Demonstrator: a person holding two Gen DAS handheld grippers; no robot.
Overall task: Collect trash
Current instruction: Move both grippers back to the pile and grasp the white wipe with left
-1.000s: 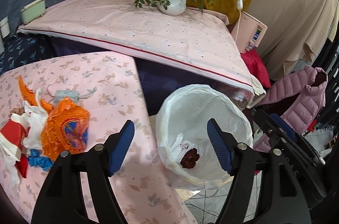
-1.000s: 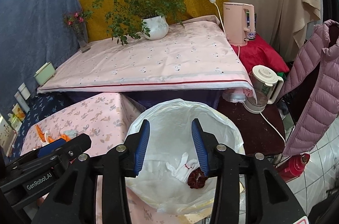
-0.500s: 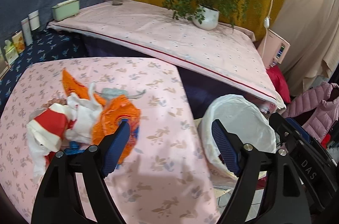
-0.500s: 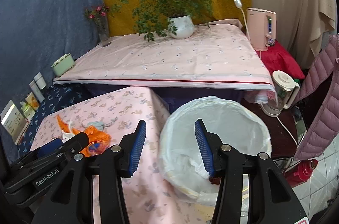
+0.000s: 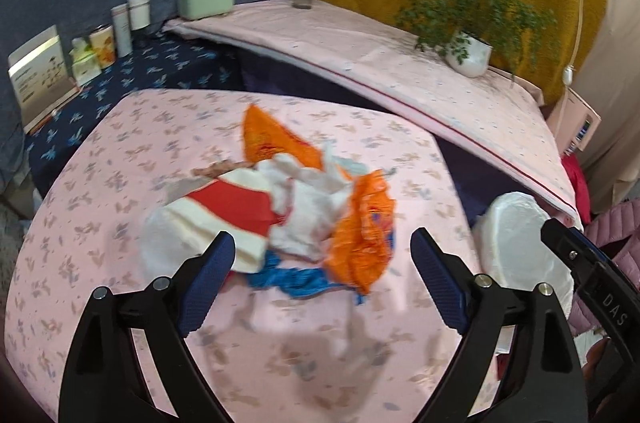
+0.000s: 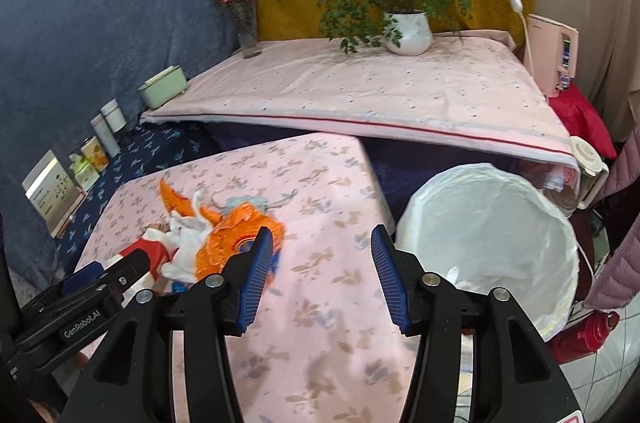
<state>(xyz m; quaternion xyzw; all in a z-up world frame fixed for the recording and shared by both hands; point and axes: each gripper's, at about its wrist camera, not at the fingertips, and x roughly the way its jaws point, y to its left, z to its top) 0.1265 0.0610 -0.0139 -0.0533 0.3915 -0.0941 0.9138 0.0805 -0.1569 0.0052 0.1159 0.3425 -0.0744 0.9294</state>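
Observation:
A heap of trash lies on the pink flowered table [image 5: 120, 151]: a crumpled orange wrapper [image 5: 362, 243], white tissues [image 5: 308, 199], a red-and-white wrapper [image 5: 224, 207] and a blue scrap [image 5: 288, 279]. My left gripper [image 5: 322, 277] hovers just short of the heap, its jaws opening wide with nothing between them. In the right wrist view the orange wrapper [image 6: 236, 235] sits left of my right gripper [image 6: 320, 277], whose jaws are opening over bare tablecloth with nothing in them. The white-lined bin [image 6: 492, 235] stands past the table's right edge.
A higher table [image 6: 360, 91] behind carries a potted plant [image 6: 406, 31], a flower vase [image 6: 246, 35] and a green box [image 6: 164, 89]. Cartons and canisters [image 5: 96, 43] line the dark blue surface at left. A pink appliance [image 6: 554, 55], a red flask [image 6: 586, 335] and a pink jacket [image 6: 624, 223] are at right.
Both grippers swung left from over the bin to over the pink table. The trash heap now lies right ahead of the left gripper. Both pairs of jaws stand wider apart.

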